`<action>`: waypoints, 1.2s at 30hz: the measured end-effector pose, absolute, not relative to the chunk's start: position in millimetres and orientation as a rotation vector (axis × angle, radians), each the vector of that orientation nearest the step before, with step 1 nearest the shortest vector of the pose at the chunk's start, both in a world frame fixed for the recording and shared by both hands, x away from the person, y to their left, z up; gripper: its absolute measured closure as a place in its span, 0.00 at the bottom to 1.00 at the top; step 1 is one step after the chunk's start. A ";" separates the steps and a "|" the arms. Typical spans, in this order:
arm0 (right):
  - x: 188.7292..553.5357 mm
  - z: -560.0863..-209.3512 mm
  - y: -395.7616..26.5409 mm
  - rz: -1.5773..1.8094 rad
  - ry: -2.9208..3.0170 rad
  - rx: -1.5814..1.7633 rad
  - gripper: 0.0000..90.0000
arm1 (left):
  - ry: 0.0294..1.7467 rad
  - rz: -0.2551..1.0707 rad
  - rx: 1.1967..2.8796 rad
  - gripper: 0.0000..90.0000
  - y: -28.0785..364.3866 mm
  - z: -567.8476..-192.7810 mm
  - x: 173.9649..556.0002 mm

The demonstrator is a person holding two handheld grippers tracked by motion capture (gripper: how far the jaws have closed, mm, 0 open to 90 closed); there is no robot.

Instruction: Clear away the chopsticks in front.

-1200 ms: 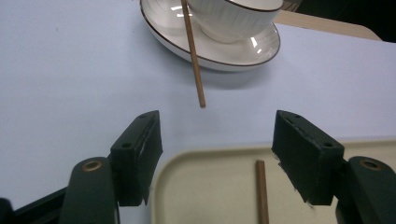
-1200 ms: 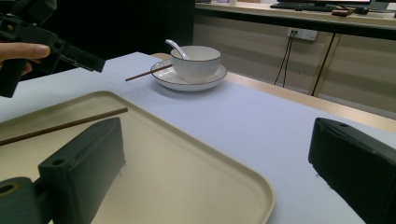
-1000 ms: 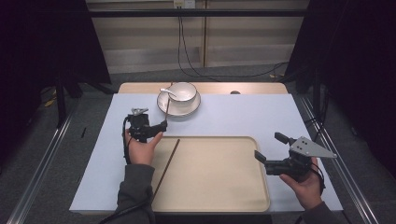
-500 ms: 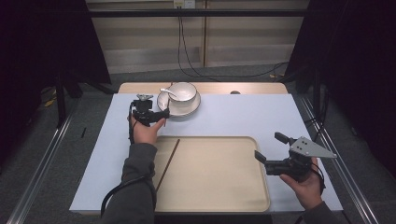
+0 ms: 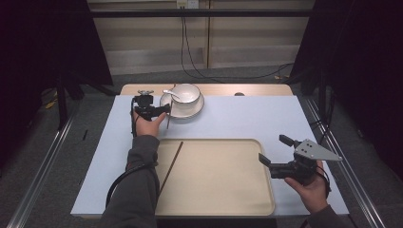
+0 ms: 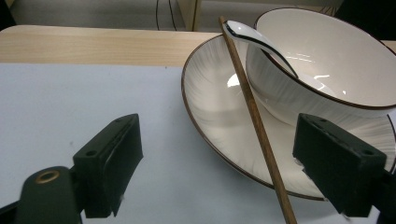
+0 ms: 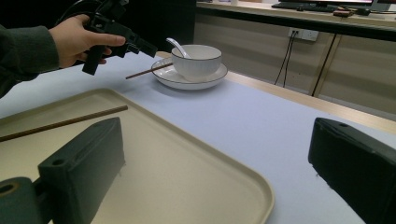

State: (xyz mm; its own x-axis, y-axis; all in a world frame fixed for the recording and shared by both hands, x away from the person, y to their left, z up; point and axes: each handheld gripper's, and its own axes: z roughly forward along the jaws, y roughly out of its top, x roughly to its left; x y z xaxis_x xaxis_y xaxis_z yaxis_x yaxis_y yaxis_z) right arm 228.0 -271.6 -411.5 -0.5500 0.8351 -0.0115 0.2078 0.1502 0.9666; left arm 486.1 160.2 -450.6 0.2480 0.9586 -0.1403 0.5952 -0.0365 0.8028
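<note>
Two chopsticks were in play, and you went for the far one: the chopstick leaned on the plate at the bench's far edge, tip up by the bowl and spoon, low end toward you on the bench. Your left tool sat just short of it, jaws level and apart; in the left gripper view the stick ran lengthwise between them, nearer the right-hand jaw, neither pad touching. Its long axis ran roughly away from you, across the gap, so closing would pinch it square, I'd say. Your left hand was far nearer; the right tool hovered by the tray's near right corner, jaws wide, nothing between them. The second chopstick lay on the tray's left side. Against a second earlier, your left hand had travelled from the tray's far left corner up to the plate, and its jaws had just been opening, with nothing gripped. The right hand hadn't budged.
</note>
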 end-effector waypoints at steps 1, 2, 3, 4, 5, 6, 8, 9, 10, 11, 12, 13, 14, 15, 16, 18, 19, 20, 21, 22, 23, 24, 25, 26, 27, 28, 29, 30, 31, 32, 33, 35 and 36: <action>228.1 -411.5 -271.7 1.424 1.862 0.990 0.04 | 1.434 0.564 1.735 0.19 160.2 -450.4 487.6; 228.1 -411.5 -271.7 1.424 1.862 0.992 0.04 | 1.436 0.558 1.740 0.20 159.3 -450.2 488.5; 228.1 -411.6 -272.0 1.419 1.862 0.996 0.04 | 1.437 0.558 1.737 0.21 158.6 -450.1 489.3; 228.5 -411.8 -272.1 1.419 1.865 0.994 0.04 | 1.435 0.562 1.743 0.22 157.7 -449.5 489.9; 228.6 -412.1 -272.1 1.423 1.869 0.997 0.04 | 1.424 0.558 1.750 0.24 156.7 -449.5 490.9; 228.9 -412.2 -272.6 1.414 1.868 0.998 0.04 | 1.424 0.557 1.755 0.26 155.8 -449.5 491.7; 229.3 -412.2 -273.1 1.415 1.867 0.995 0.04 | 1.423 0.545 1.757 0.28 153.6 -450.2 493.9; 229.0 -412.0 -273.2 1.416 1.866 0.998 0.04 | 1.423 0.540 1.763 0.30 152.8 -450.5 495.0; 229.0 -411.9 -273.3 1.419 1.866 0.996 0.04 | 1.418 0.543 1.767 0.31 151.5 -451.1 496.2; 228.9 -411.9 -273.3 1.415 1.866 0.996 0.04 | 1.415 0.545 1.771 0.33 150.0 -451.8 496.9; 229.0 -412.0 -273.3 1.419 1.866 0.995 0.04 | 1.419 0.551 1.779 0.35 148.4 -452.6 497.9; 228.9 -411.9 -273.2 1.414 1.867 0.996 0.04 | 1.412 0.547 1.793 0.38 146.8 -453.9 499.1; 228.9 -411.9 -273.0 1.414 1.867 0.996 0.04 | 1.406 0.543 1.808 0.40 146.3 -454.4 499.8; 228.9 -412.0 -273.0 1.415 1.868 0.996 0.04 | 1.400 0.534 1.812 0.42 144.8 -455.7 500.7; 229.1 -412.2 -273.1 1.414 1.870 0.995 0.04 | 1.393 0.529 1.831 0.45 143.6 -456.6 501.8; 229.6 -412.3 -272.9 1.424 1.863 1.003 0.04 | 1.388 0.524 1.832 0.53 140.9 -457.8 503.3; 229.4 -412.1 -273.7 1.417 1.869 1.000 0.04 | 1.388 0.516 1.834 0.56 140.1 -458.6 504.1; 229.4 -412.2 -274.2 1.416 1.867 1.000 0.04 | 1.392 0.509 1.837 0.58 139.2 -459.3 504.9; 229.4 -412.1 -274.6 1.419 1.869 0.999 0.04 | 1.393 0.506 1.843 0.61 138.7 -459.9 505.7; 229.5 -412.1 -274.1 1.422 1.862 1.007 0.04 | 1.393 0.500 1.841 0.64 137.6 -460.9 506.8; 229.5 -412.1 -274.2 1.422 1.863 1.008 0.04 | 1.392 0.493 1.854 0.65 137.3 -461.3 507.5; 229.5 -412.2 -274.2 1.421 1.863 1.010 0.04 | 1.401 0.486 1.853 0.68 136.1 -462.1 508.3; 229.6 -412.2 -274.2 1.422 1.864 1.011 0.04 | 1.401 0.482 1.859 0.70 135.7 -462.6 509.0; 229.6 -412.2 -274.2 1.423 1.865 1.009 0.04 | 1.409 0.484 1.867 0.70 135.0 -463.3 510.0; 229.6 -412.2 -274.1 1.424 1.867 1.007 0.04 | 1.418 0.479 1.870 0.72 134.5 -463.5 510.6; 229.6 -412.2 -274.1 1.426 1.869 1.006 0.04 | 1.421 0.469 1.879 0.75 134.4 -463.3 510.9; 229.7 -412.3 -274.5 1.423 1.873 1.002 0.04 | 1.421 0.468 1.879 0.79 134.2 -463.3 511.4; 229.5 -412.2 -274.7 1.417 1.875 1.002 0.04 | 1.425 0.465 1.867 0.79 132.1 -464.2 512.1; 229.6 -412.2 -274.7 1.419 1.873 1.000 0.04 | 1.423 0.461 1.885 0.81 132.6 -464.2 512.1; 229.4 -412.0 -274.1 1.425 1.863 1.012 0.04 | 1.432 0.449 1.880 0.84 131.8 -464.8 512.2; 229.5 -412.1 -275.0 1.416 1.873 1.002 0.04 | 1.426 0.441 1.899 0.86 132.5 -464.7 512.0; 229.4 -412.2 -274.8 1.416 1.873 1.004 0.04 | 1.454 0.444 1.866 0.90 130.1 -465.1 511.4; 229.6 -412.3 -274.7 1.419 1.873 1.002 0.04 | 1.464 0.442 1.878 0.92 131.1 -463.9 510.6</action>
